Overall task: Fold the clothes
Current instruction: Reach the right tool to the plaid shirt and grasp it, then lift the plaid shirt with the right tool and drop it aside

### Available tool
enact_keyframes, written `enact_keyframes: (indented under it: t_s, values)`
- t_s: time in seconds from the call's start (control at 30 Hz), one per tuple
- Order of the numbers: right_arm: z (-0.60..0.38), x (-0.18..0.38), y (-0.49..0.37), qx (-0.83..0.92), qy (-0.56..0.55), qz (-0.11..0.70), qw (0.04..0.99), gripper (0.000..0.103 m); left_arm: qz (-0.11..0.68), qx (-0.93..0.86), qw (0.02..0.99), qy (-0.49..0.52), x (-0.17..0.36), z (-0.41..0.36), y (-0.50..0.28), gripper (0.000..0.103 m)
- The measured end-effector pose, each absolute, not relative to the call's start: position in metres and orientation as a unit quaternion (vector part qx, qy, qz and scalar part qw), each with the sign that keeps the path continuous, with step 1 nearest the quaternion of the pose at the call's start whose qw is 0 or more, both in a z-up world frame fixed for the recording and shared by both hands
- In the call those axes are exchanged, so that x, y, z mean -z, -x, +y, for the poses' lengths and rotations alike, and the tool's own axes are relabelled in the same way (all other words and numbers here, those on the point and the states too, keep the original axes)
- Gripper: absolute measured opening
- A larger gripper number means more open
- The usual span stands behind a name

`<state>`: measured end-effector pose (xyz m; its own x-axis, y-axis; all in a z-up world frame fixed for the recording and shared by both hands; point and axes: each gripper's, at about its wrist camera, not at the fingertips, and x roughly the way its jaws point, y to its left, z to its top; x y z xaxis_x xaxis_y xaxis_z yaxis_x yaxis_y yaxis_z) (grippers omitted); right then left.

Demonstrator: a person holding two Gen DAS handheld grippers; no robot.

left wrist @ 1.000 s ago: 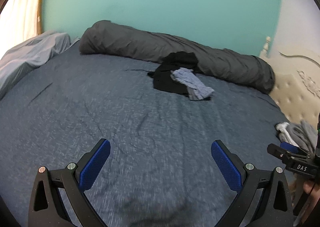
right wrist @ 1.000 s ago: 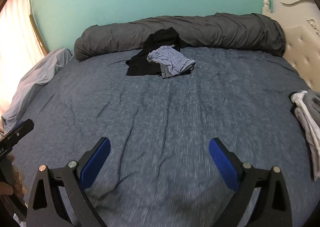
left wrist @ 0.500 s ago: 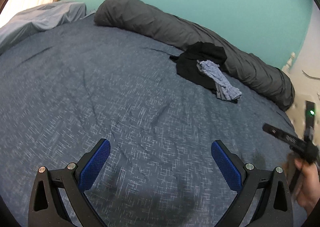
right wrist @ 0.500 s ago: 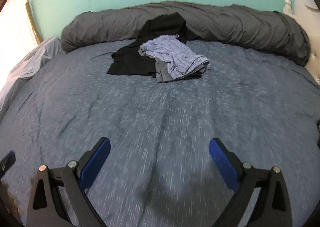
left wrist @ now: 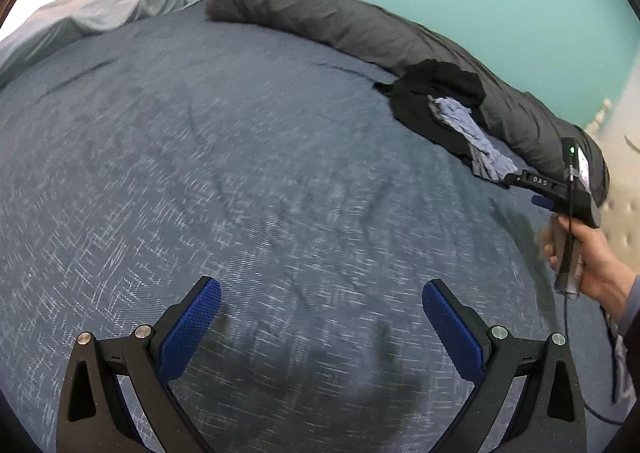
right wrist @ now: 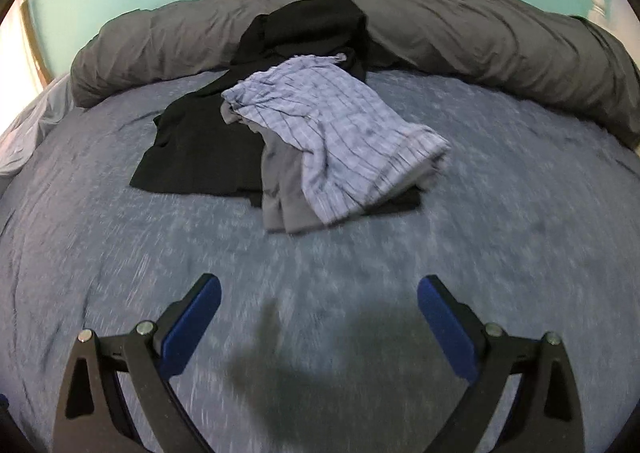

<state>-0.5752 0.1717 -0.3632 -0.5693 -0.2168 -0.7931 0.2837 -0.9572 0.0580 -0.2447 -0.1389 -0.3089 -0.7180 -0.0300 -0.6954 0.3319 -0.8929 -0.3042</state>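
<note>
Both tongs [left wrist: 320, 317] [right wrist: 318, 313] gaping wide, holding nothing | checked shorts [right wrist: 336, 133] lying crumpled atop black garment [right wrist: 200, 149], far on bed [right wrist: 120, 253] | soft, light, limp: waistband edge looking best to pinch

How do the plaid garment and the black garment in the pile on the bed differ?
The plaid garment is pale blue with dark checked lines; the black garment is plain and dark. The plaid garment lies on top of the pile, while the black garment lies underneath and spreads wider, its far end riding up onto the grey duvet roll. Both are crumpled, unfolded and untouched by either claw.
</note>
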Motion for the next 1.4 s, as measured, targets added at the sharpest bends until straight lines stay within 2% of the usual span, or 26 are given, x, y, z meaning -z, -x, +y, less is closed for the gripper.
enact_keyframes:
  t_s: [0.33,0.4,0.47,0.5,0.57,0.6,0.63,0.87,1.13,1.4]
  values:
    - [0.135,0.386,0.625,0.885,-0.442,0.102,0.104,0.097,0.225,0.896,0.12,-0.364,0.316,-0.163,0.244,0.103]
    - [0.133,0.39,0.631,0.883,-0.444,0.107,0.107,0.085,0.228,0.894,0.124,-0.365,0.317,-0.168,0.244,0.103]
    - [0.131,0.394,0.636,0.878,-0.45,0.121,0.106,0.066,0.228,0.894,0.124,-0.366,0.318,-0.168,0.245,0.103]
    - [0.132,0.396,0.637,0.875,-0.455,0.123,0.106,0.062,0.227,0.894,0.124,-0.367,0.319,-0.167,0.247,0.103]
    - [0.139,0.395,0.638,0.882,-0.447,0.105,0.106,0.03,0.225,0.894,0.123,-0.368,0.319,-0.165,0.249,0.103]
    - [0.142,0.393,0.638,0.883,-0.446,0.104,0.105,0.026,0.222,0.895,0.121,-0.368,0.319,-0.164,0.25,0.103]
    - [0.145,0.391,0.638,0.884,-0.445,0.103,0.104,0.013,0.22,0.896,0.12,-0.368,0.319,-0.162,0.251,0.103]
    - [0.192,0.362,0.626,0.906,-0.41,0.084,0.067,0.011,0.219,0.898,0.12,-0.363,0.315,-0.163,0.248,0.103]
    - [0.314,0.315,0.594,0.925,-0.375,0.053,-0.031,0.01,0.222,0.899,0.116,-0.359,0.309,-0.163,0.245,0.103]
    - [0.431,0.3,0.549,0.899,-0.382,0.05,-0.208,0.01,0.227,0.898,0.115,-0.36,0.309,-0.164,0.243,0.103]
